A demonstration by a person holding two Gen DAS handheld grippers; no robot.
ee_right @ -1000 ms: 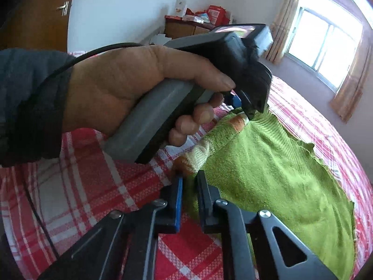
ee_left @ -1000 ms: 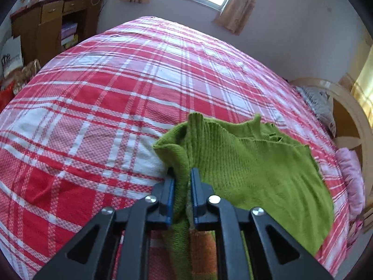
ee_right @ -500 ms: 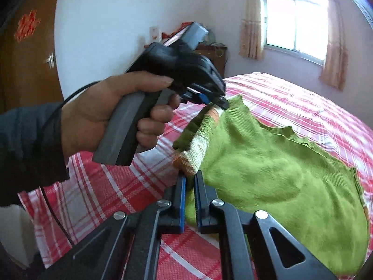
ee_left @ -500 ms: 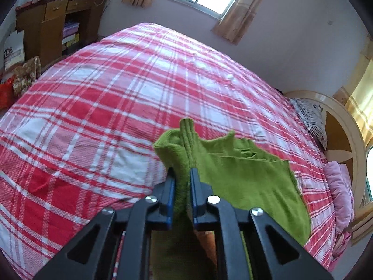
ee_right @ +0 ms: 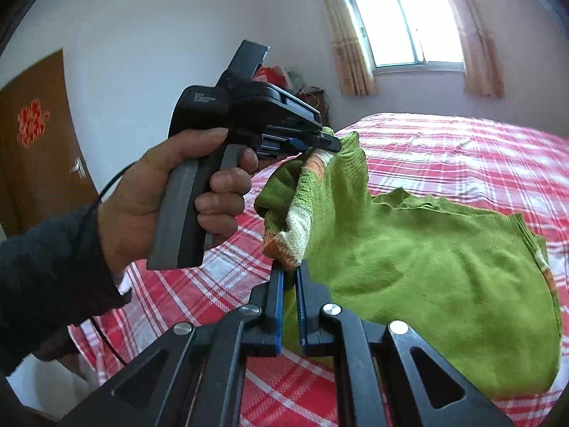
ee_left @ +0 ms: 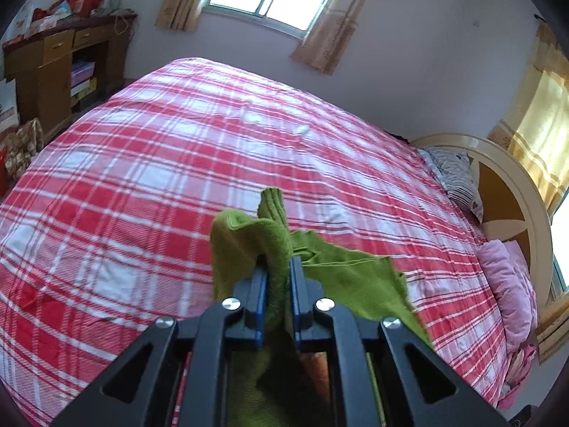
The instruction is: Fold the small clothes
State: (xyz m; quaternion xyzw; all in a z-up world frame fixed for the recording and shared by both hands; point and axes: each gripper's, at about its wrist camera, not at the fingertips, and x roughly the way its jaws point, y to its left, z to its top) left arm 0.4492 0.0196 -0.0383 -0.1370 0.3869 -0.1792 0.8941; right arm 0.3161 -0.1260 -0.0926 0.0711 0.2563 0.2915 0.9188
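A small green knit sweater (ee_right: 426, 270) with an orange and white striped cuff hangs lifted over the red plaid bed (ee_right: 462, 149). My right gripper (ee_right: 290, 270) is shut on the striped edge at its lower corner. The left gripper (ee_right: 329, 144), held in a person's hand (ee_right: 142, 213), pinches the upper edge of the same garment. In the left wrist view, my left gripper (ee_left: 277, 267) is shut on a bunched fold of the green sweater (ee_left: 348, 277), which trails off to the right above the bed (ee_left: 177, 178).
A wooden headboard (ee_left: 515, 195) with a striped pillow (ee_left: 458, 178) and a pink pillow (ee_left: 508, 284) lies at the right. A wooden cabinet (ee_left: 53, 71) stands at the far left. A brown door (ee_right: 32, 142) lies behind the hand. Curtained windows line the far wall.
Both grippers have risen, lifting the sweater's edge off the bed. The right gripper has rolled, and the left hand now sits higher and farther from it. More of the garment hangs free.
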